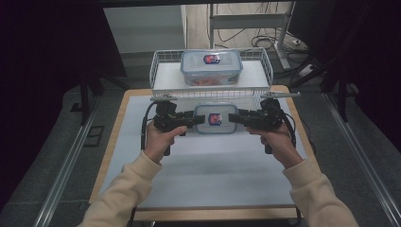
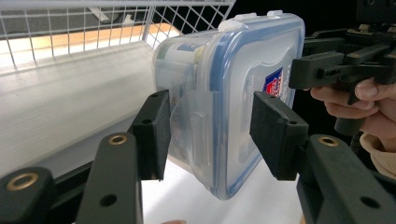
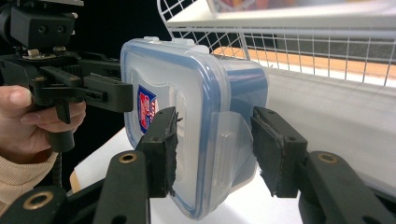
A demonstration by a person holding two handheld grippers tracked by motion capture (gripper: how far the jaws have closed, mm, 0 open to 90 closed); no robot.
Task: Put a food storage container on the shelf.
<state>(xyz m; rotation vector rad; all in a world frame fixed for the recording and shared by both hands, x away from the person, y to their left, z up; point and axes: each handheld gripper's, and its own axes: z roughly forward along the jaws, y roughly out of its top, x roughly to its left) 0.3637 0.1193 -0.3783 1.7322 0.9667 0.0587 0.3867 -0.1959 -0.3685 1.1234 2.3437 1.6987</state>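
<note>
We see the clear container [image 1: 215,117] near the bench's [image 1: 198,175] far edge, before the wire basket [image 1: 163,75]. The left gripper [image 1: 198,118] and right gripper [image 1: 235,117] straddle its end latches, jaws open, not clamped.

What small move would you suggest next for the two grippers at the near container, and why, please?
Probably close both grippers: the left gripper and right gripper each straddle a side latch of the near lidded container with jaws open, gaps visible on both sides.
</note>
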